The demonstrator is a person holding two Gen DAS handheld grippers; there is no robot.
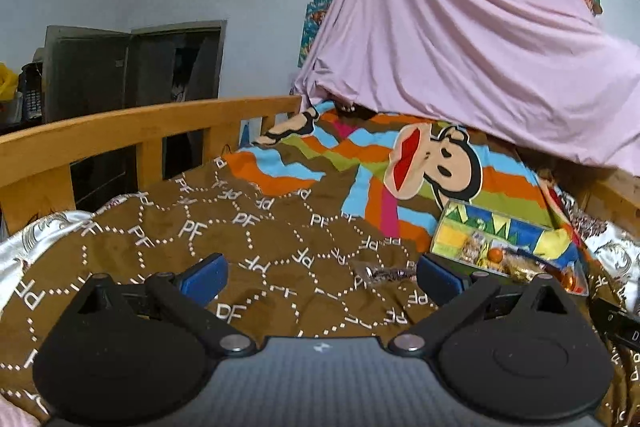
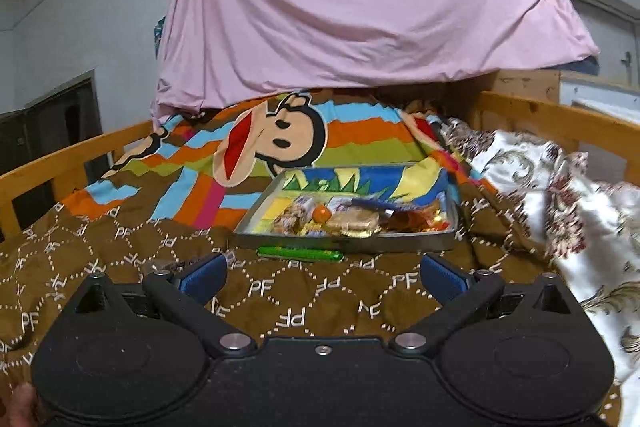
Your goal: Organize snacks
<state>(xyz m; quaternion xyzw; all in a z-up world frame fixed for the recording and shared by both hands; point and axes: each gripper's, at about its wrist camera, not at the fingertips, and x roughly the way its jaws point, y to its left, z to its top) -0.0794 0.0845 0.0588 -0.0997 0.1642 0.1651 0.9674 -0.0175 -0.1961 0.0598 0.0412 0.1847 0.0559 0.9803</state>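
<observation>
A metal tray (image 2: pixel 344 242) with a colourful printed lining lies on the brown blanket and holds several wrapped snacks (image 2: pixel 352 219) and a small orange ball. It also shows at the right in the left wrist view (image 1: pixel 444 227). A green snack stick (image 2: pixel 300 253) lies on the blanket just in front of the tray. A small dark wrapped candy (image 1: pixel 380 273) lies on the blanket left of the tray. My left gripper (image 1: pixel 322 275) is open and empty, with the candy between its fingers ahead. My right gripper (image 2: pixel 322 275) is open and empty, just short of the green stick.
The brown blanket (image 1: pixel 240 227) with a PF pattern covers a bed with wooden rails (image 1: pixel 120 131). A striped monkey blanket (image 2: pixel 280 135) and a pink hanging sheet (image 2: pixel 360 7) lie behind the tray. A floral white quilt (image 2: pixel 560 187) bunches at the right.
</observation>
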